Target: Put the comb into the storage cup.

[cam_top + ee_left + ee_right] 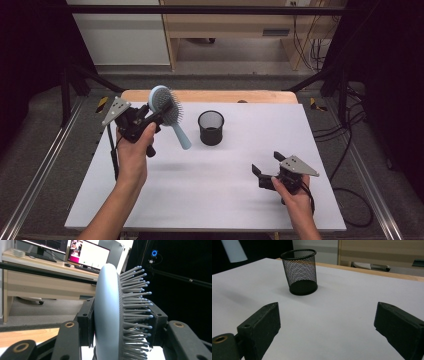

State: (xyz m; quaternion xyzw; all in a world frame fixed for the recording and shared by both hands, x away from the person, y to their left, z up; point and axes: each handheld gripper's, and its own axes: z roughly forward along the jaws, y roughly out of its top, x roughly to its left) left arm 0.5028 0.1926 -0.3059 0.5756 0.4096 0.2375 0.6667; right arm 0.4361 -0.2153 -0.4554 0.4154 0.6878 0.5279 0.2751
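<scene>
A light blue hairbrush (169, 112) with grey bristles hangs in the air over the left part of the white table (225, 195), its handle pointing down and to the right. My left gripper (156, 116) is shut on the brush head; in the left gripper view the hairbrush (110, 315) stands edge-on between the jaws, bristles to the right. A black mesh cup (211, 128) stands upright at the table's middle back, and it looks empty. My right gripper (267, 162) rests low at the front right, open, with nothing between its jaws. The mesh cup (300, 271) lies ahead of it.
The white sheet covers a wooden table whose bare back edge (210, 96) shows. Metal rails (40, 170) run along both sides, with cables (350, 150) on the floor to the right. A desk with monitors (87, 255) stands beyond the table.
</scene>
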